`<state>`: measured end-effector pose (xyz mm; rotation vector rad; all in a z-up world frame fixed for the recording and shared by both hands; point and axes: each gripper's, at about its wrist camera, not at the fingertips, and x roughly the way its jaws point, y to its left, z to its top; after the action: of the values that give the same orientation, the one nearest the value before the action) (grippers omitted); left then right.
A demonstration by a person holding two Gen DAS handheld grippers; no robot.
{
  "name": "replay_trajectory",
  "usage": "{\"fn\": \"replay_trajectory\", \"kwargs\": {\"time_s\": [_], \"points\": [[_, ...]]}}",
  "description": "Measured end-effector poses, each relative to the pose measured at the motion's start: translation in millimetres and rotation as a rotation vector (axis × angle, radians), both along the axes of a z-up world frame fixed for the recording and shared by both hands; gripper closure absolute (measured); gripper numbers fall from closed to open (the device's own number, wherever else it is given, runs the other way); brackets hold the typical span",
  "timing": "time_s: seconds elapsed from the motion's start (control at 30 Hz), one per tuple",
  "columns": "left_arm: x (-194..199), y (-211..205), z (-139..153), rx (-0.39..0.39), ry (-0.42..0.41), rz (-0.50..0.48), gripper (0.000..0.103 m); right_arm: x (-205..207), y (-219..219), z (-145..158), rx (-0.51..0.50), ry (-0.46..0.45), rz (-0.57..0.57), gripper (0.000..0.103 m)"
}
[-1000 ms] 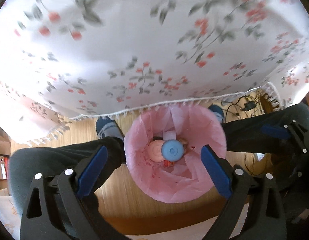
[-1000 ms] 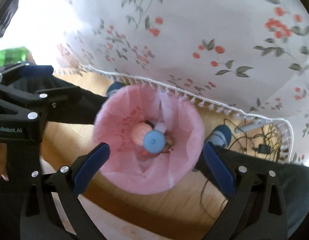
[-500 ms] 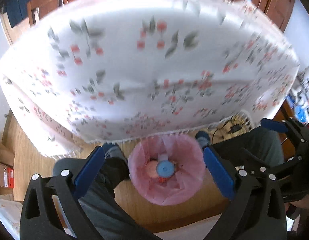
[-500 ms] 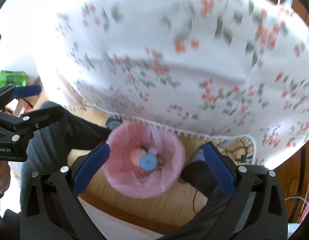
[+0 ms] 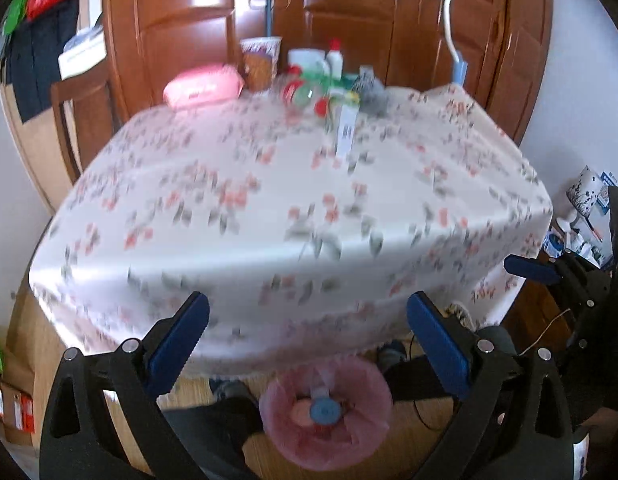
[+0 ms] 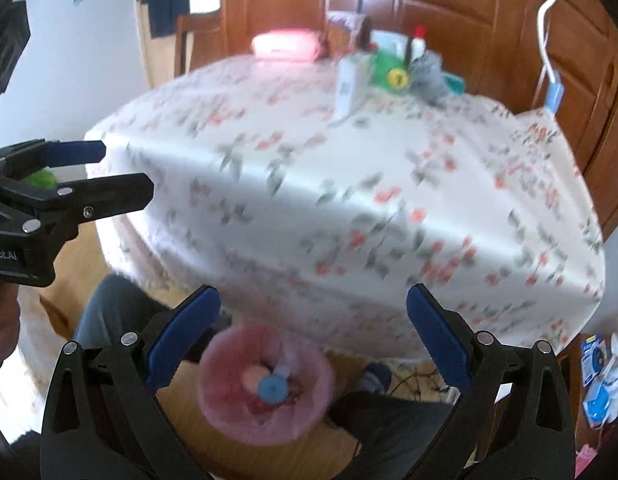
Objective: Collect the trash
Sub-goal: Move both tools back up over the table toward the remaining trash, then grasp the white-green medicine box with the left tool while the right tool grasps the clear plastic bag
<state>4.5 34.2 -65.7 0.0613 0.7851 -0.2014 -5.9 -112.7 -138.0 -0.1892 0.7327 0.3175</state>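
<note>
I have both grippers raised above the near edge of the tabletop (image 5: 269,208), which is draped in a white cloth with a red-and-green floral print; both views are smeared with motion blur. The left gripper (image 5: 307,312) has its jaws spread wide with nothing between them, and the right gripper (image 6: 313,306) shows the same, jaws well apart and empty. From the right wrist view I can see the left gripper off to the left side, level with the table's edge. Below me on the wooden floor, just in front of the table's fringe, stands the bin lined with a pink bag (image 5: 325,412); inside it I can make out a blue round cap (image 5: 325,411) next to a pale pink round thing, and some other scraps I cannot identify. My operator's legs in dark trousers sit either side of the bin. The remaining trash (image 5: 329,88) is clustered at the far end of the tabletop: a paper cup, white bottles with red caps, green wrappers, a crumpled grey lump, and a white strip with a barcode lying nearer the middle. A pink packet (image 5: 203,86) rests at the far left corner.
</note>
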Motion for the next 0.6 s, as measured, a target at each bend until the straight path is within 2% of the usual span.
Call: {"fn": "replay_trajectory", "kwargs": {"time_s": [0.23,0.6], "points": [[46.0,-16.1,20.0,-0.003,-0.04,-0.017,0.005,39.2,-26.6,33.0,0.024,-0.054,-0.035,0.006],[134.3,-39.7,22.0,-0.013,-0.04,-0.001,0.005,107.3,-48.8,41.9,0.012,-0.059,-0.07,0.006]]}}
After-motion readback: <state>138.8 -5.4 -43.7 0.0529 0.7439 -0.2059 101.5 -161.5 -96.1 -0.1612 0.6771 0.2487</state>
